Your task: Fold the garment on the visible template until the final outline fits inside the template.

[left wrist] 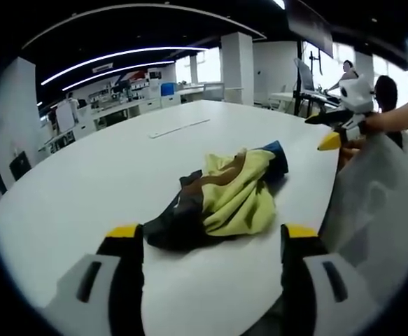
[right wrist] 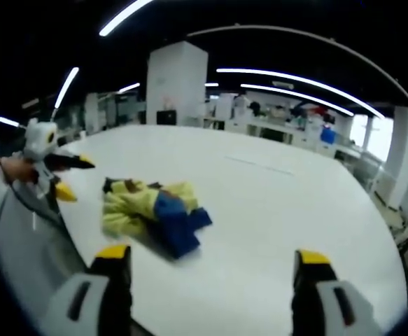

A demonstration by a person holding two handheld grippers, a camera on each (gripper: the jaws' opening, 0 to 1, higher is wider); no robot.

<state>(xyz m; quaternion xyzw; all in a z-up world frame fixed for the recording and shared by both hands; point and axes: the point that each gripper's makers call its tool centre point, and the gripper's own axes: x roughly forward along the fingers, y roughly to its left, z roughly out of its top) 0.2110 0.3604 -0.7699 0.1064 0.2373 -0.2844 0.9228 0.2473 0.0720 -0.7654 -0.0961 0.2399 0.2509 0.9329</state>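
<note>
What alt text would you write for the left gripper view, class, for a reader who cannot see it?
A crumpled yellow, blue and dark garment lies unfolded on a white table, beyond the open left gripper. The right gripper hangs above the table's edge.

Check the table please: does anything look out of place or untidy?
Yes. The garment lies crumpled in a heap on the white table, not spread flat. I cannot make out any folding template under it.

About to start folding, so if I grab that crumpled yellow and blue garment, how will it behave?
The garment lies bunched in soft folds, so it will probably droop and unravel when lifted. It looks thin, likely light. On the smooth white table it may slide when pushed.
</note>
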